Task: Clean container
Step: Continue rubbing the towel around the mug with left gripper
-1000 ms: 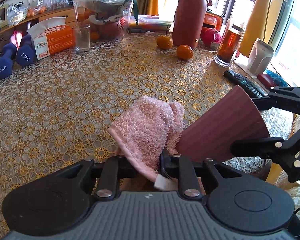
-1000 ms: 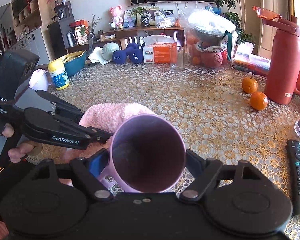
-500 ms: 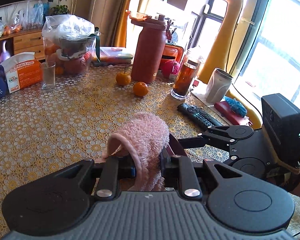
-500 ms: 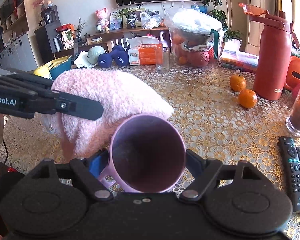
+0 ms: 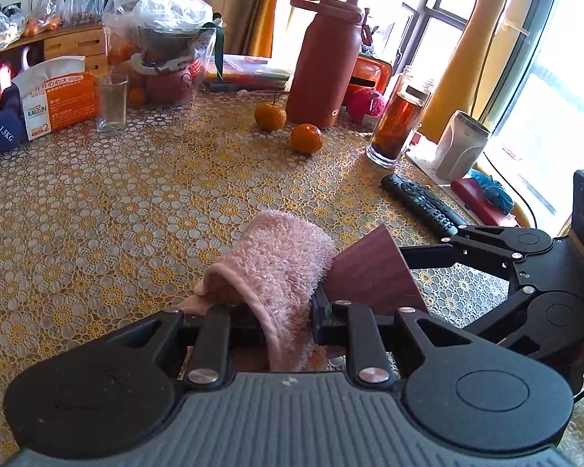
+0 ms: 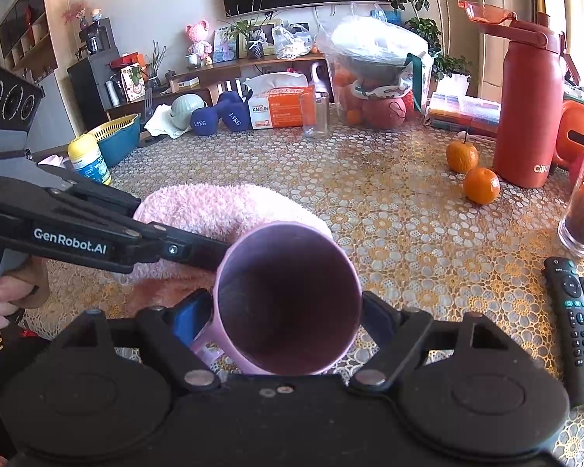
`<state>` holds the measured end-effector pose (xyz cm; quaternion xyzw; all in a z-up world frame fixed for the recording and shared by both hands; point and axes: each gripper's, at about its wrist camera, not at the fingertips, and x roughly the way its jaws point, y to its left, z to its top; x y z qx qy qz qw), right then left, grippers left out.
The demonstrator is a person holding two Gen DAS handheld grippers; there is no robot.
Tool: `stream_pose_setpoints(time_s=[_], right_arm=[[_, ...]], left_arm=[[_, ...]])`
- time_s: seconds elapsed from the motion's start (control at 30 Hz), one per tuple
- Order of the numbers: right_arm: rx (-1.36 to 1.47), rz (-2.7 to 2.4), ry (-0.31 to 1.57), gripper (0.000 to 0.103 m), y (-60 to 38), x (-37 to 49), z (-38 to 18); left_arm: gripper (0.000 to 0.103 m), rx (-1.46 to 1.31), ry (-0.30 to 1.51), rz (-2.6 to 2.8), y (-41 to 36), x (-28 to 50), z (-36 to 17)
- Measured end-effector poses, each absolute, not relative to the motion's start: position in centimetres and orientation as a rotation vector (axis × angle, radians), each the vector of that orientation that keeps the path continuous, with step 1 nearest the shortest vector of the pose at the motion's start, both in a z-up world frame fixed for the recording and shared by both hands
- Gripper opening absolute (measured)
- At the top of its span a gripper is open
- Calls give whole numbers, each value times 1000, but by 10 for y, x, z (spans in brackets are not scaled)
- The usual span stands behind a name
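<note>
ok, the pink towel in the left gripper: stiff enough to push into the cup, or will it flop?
Probably floppy: the towel droops over the left gripper in a soft fold. Its fluffy pile looks grippy, not slippery, so it likely drags on the cup wall. It seems light; expect it to bunch rather than push in straight.
</note>
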<state>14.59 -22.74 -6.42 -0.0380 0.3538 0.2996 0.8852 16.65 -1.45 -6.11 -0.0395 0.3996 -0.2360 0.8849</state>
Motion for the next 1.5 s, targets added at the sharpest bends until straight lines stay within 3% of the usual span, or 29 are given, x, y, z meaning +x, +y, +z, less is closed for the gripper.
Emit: stream_pose_setpoints(time_s=[0.53,1.0,1.5], right_arm=[[-146,645,710,82,-223,137,-63],[-326,668,641,82,-204,134,-55],[-374,710,608,81,-195,129,-53]], left_arm=[[20,-33,866,-430,-2,165,-68],[21,-91,708,-560,1,143,8],[20,-110,770,-557,-8,161,-19]])
